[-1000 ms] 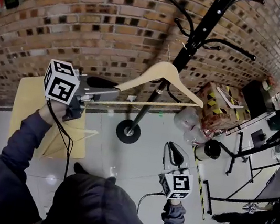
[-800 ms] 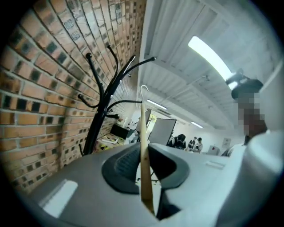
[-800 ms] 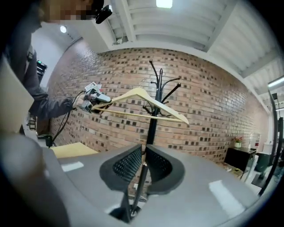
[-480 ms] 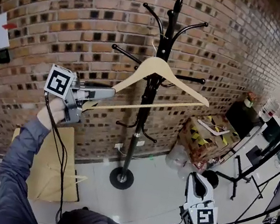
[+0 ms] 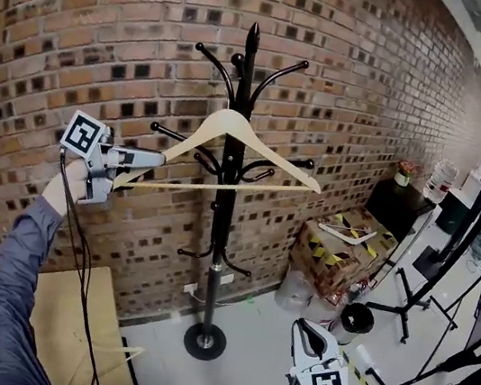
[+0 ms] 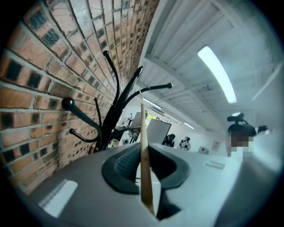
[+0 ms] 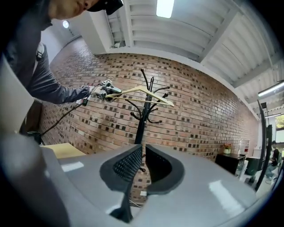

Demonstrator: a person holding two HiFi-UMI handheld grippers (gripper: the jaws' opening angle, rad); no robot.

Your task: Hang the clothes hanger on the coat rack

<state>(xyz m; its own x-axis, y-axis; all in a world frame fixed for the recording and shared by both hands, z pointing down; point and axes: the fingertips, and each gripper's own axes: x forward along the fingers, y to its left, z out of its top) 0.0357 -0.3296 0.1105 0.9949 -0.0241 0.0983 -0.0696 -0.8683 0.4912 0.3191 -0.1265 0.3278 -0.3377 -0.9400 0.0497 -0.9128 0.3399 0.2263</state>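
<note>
— Where does the hanger sit relative to the coat rack?
— The wooden hanger (image 5: pixel 228 118) lies across the front of the coat rack (image 5: pixel 220 229), level with its upper arms. It looks not yet hung. Whether its thin wire hook (image 6: pixel 141 95) has caught an arm cannot be told.
— How is it held?
— The left gripper (image 5: pixel 156 160), out to the left of the rack, is clamped on the hanger's left shoulder, which sits edge-on between its jaws. Gripping one end likely leaves the hook free to reach the arms.
— And the other one?
— The right gripper (image 5: pixel 313 330) is low, to the right of the rack's foot. Its jaws are all but together with nothing in them, so it is probably just kept clear.
— Materials?
— The hanger is pale, smooth wood, flat and slim. The rack is black metal: a slim pole, upcurved arms with ball tips, and a round disc foot.
</note>
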